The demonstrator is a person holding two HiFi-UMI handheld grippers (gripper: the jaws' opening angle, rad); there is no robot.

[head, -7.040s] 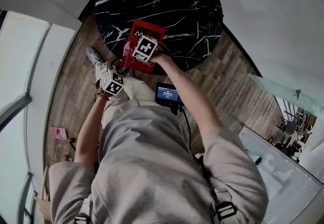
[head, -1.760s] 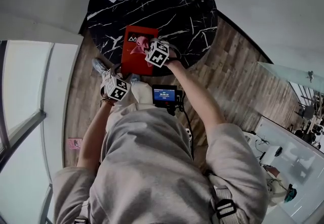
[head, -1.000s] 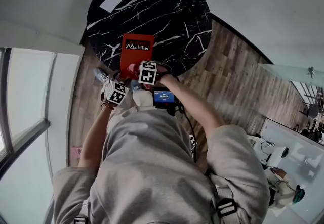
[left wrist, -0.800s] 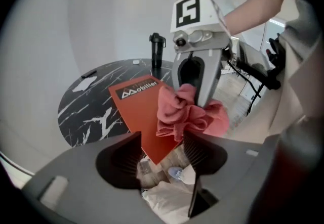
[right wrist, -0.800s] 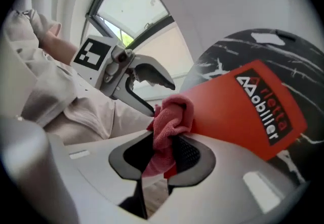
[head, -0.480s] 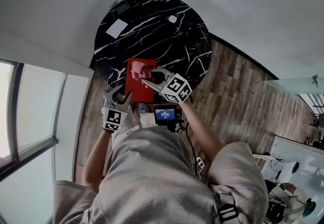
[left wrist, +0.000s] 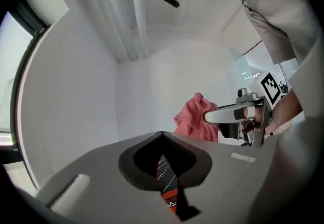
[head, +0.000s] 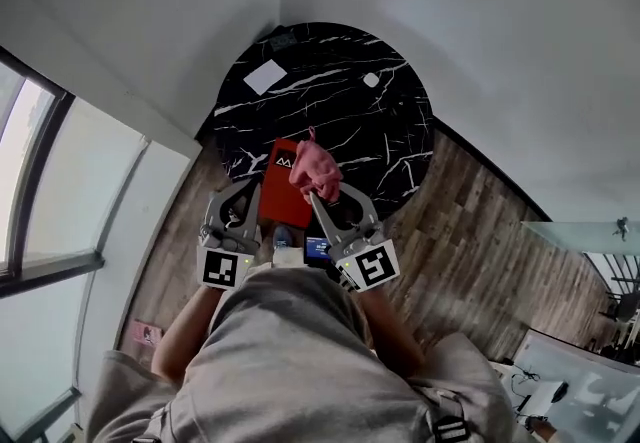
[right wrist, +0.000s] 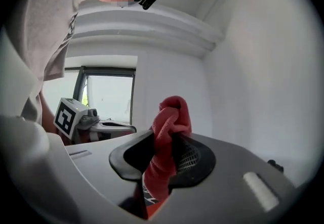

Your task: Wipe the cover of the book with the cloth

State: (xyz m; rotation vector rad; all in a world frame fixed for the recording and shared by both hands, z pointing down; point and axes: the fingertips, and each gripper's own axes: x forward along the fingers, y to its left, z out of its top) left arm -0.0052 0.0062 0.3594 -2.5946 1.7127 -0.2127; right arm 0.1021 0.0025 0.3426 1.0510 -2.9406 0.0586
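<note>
The red book [head: 281, 193] lies flat at the near edge of the round black marble table [head: 350, 121]. My right gripper [head: 313, 197] is raised off the table and shut on the pink cloth [head: 317, 170], which bunches above its fingertips. In the right gripper view the cloth [right wrist: 169, 126] is pinched in that gripper [right wrist: 167, 143] and hangs down between the jaws. My left gripper [head: 251, 193] is held up beside the book's left edge, shut with nothing in it. In the left gripper view the book [left wrist: 169, 194] shows through the slit below the left gripper [left wrist: 162, 137].
A white sheet [head: 265, 77] and a small white object [head: 371, 80] lie on the far part of the table. A small screen device [head: 318, 249] hangs at the person's waist. Window panes run along the left, and wooden floor surrounds the table.
Both grippers have risen off the table toward the camera. The right one lifted the cloth off the book cover. The left gripper's jaws have come together.
</note>
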